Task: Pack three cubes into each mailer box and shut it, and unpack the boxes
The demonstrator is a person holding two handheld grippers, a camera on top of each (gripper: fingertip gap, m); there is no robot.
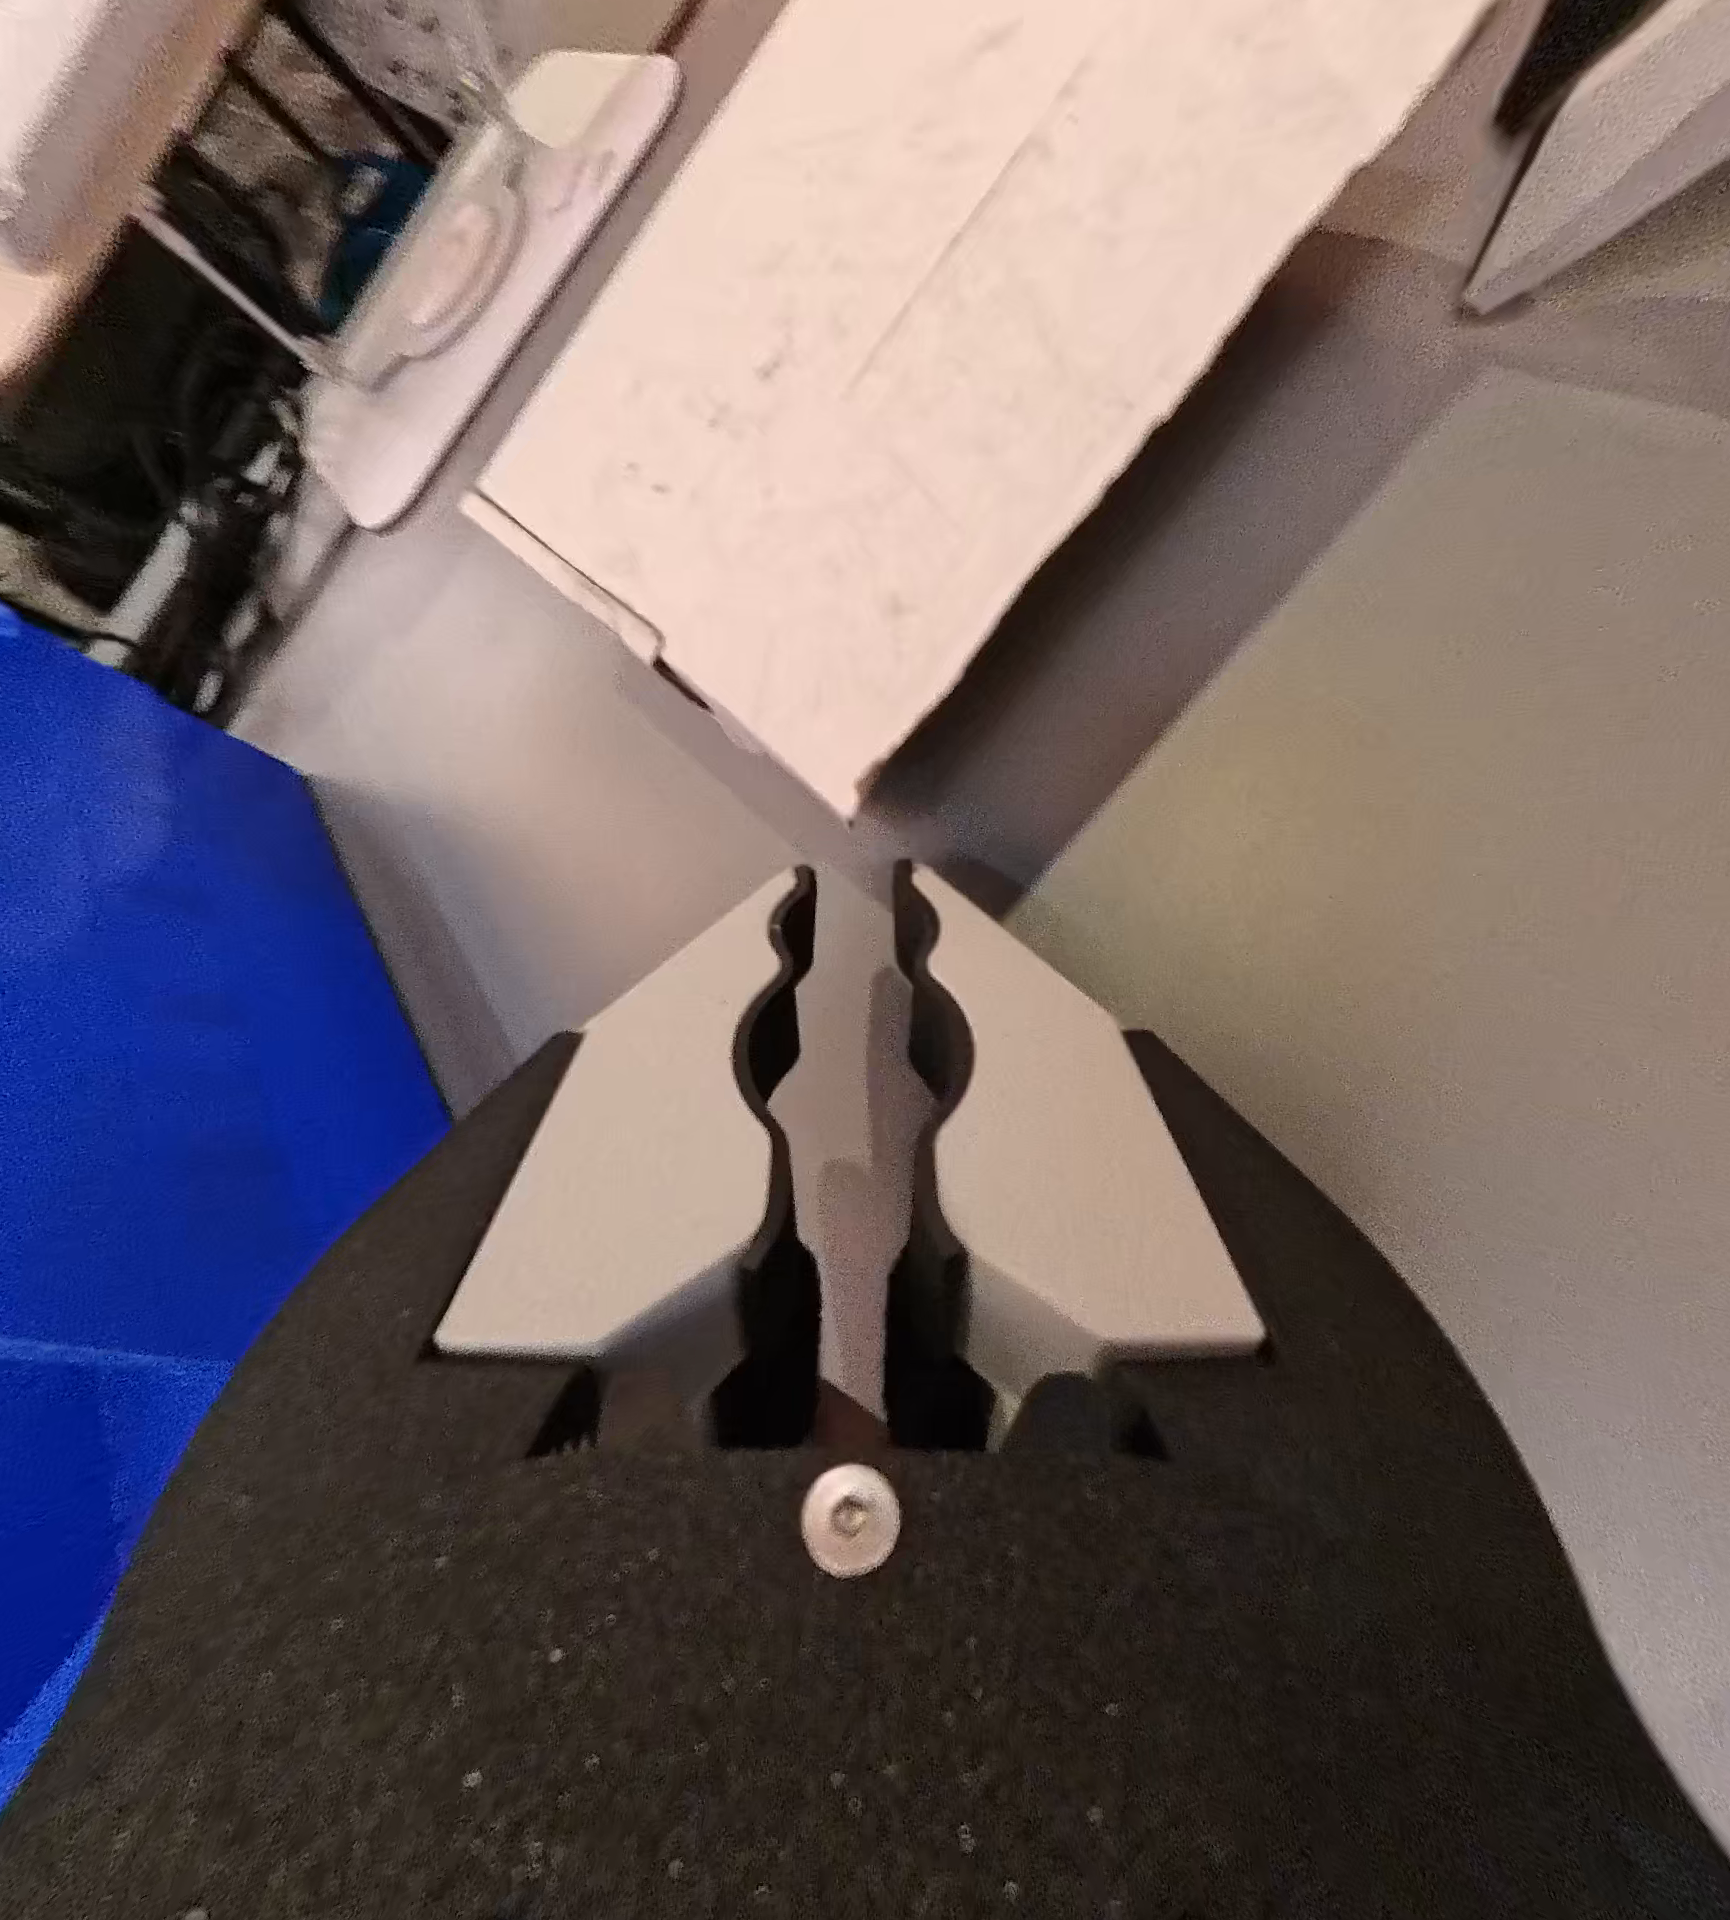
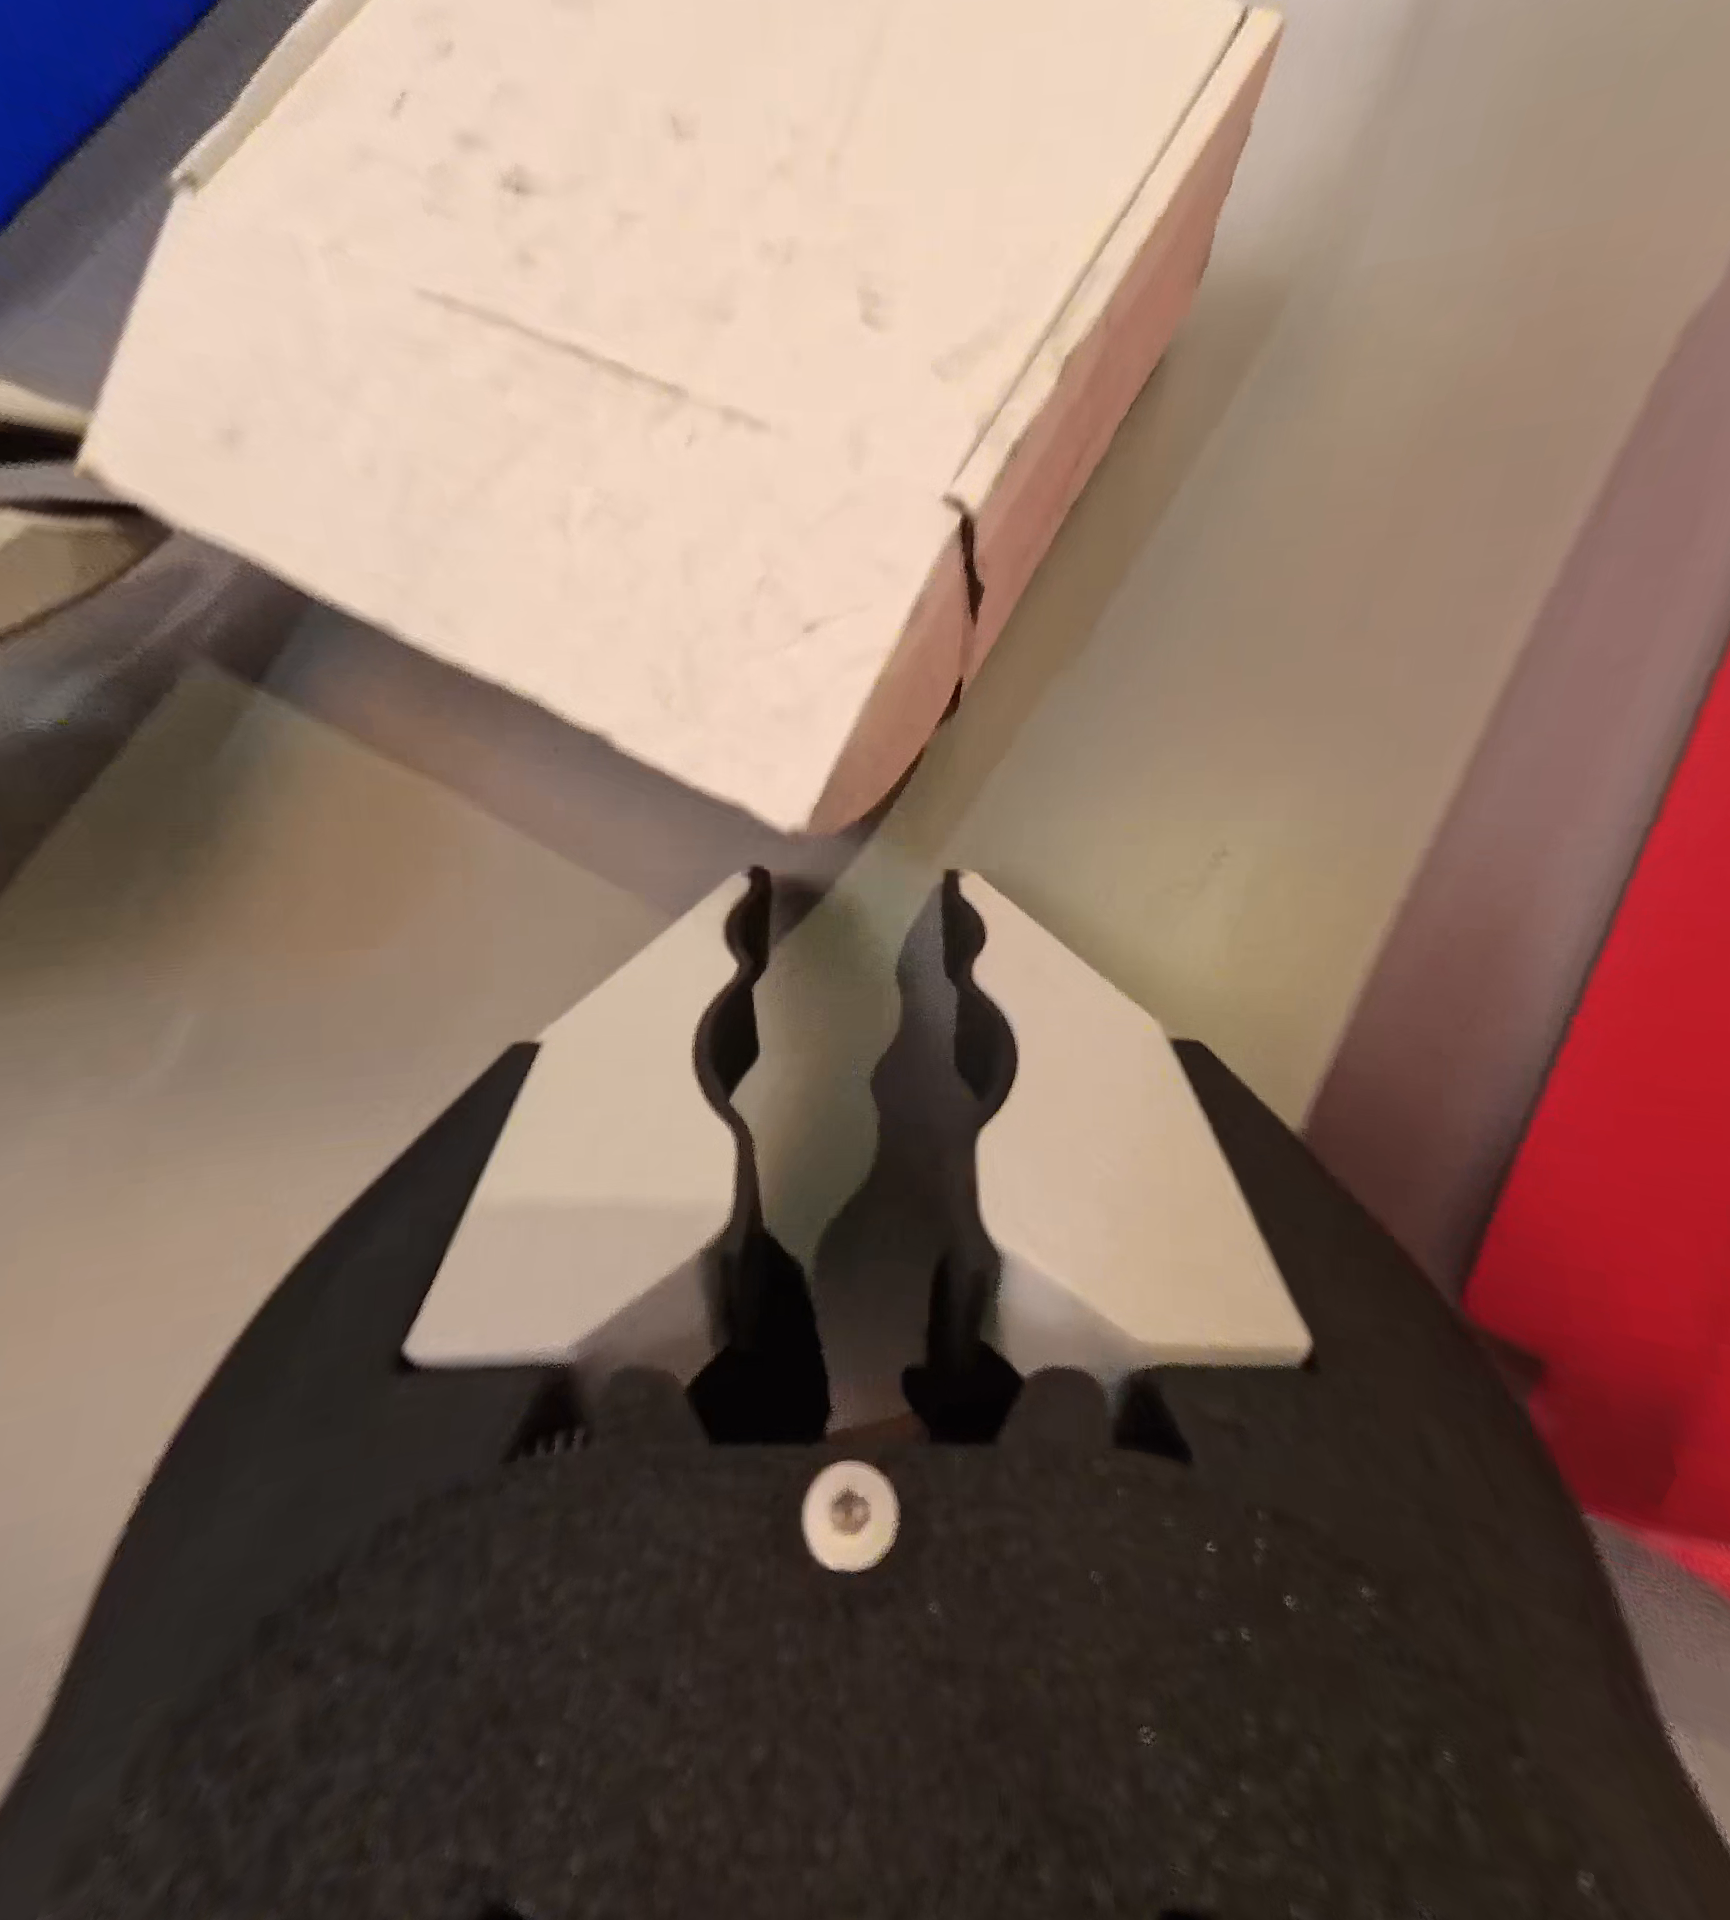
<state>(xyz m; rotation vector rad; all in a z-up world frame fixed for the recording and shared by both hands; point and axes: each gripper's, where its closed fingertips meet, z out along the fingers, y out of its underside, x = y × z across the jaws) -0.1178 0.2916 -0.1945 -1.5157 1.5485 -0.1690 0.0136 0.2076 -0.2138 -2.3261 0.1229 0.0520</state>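
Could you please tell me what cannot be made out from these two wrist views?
- Contents of the shut white mailer box: hidden by its closed lid, both views.
- Cubes: none visible in either view.
- Blue bin: cut off by the left edge, inside unseen, left wrist view.
- Red item: cut off by the right edge, right wrist view.
- Background clutter: blurred, left wrist view.
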